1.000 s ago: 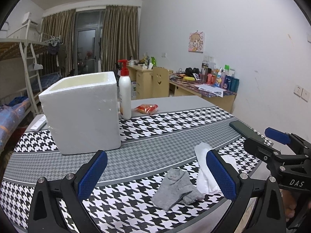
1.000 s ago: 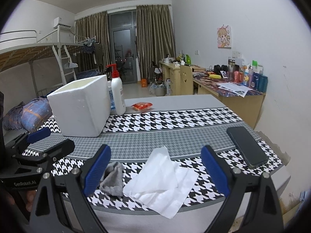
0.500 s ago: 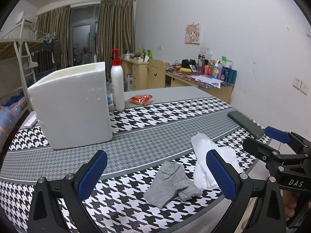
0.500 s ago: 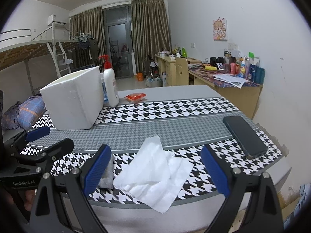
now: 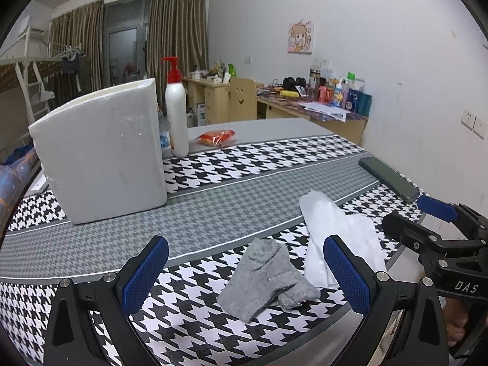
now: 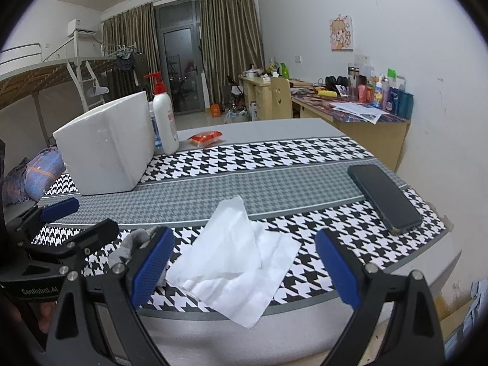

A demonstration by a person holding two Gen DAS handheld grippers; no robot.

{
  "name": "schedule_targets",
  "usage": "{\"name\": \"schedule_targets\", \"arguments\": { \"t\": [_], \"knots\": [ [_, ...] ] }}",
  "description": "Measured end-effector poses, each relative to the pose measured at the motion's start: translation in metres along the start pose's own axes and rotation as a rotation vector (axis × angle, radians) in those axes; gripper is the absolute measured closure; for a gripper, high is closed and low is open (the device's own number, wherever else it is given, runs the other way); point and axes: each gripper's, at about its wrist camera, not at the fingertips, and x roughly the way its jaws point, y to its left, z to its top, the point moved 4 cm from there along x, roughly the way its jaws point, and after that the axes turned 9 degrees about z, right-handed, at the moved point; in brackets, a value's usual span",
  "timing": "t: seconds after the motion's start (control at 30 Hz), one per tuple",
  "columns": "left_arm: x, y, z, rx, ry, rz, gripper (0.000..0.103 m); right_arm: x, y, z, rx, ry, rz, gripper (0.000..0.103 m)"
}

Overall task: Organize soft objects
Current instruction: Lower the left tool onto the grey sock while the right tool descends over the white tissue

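A crumpled grey sock [image 5: 267, 277] lies on the houndstooth table near its front edge. A white tissue [image 5: 338, 235] lies just right of it; it also shows in the right wrist view [image 6: 235, 259]. My left gripper [image 5: 244, 277] is open and empty, hovering just before the sock, which sits between its blue pads. My right gripper [image 6: 244, 271] is open and empty, hovering before the tissue. The sock [image 6: 134, 242] is partly hidden behind the right gripper's left finger. A white foam box [image 5: 100, 152] stands at the back left.
A white pump bottle [image 5: 176, 113] and a red snack packet [image 5: 216, 137] stand behind the box. A black phone [image 6: 384, 198] lies at the table's right edge. The right gripper [image 5: 439, 235] shows at the right of the left wrist view. Desks and a bunk bed lie beyond.
Both grippers have dropped lower and moved slightly forward toward the table; the sock and tissue look larger and nearer. Both stay open. Nothing on the table has moved.
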Motion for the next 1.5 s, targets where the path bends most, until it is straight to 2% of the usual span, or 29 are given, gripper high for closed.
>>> {"name": "schedule_targets", "arguments": {
  "t": [0.47,1.23,1.5],
  "knots": [
    [0.018,-0.007,-0.01,0.01,0.063,-0.015,0.001,0.014,-0.004,-0.017,0.023,0.06,-0.002,0.007],
    [0.039,-0.012,-0.019,0.041,0.143,0.009,0.001,0.03,-0.01,-0.029,0.055,0.122,-0.001,0.007],
    [0.045,-0.013,-0.021,0.049,0.167,0.014,0.007,0.038,-0.01,-0.031,0.055,0.148,-0.002,0.007]
  ]
}}
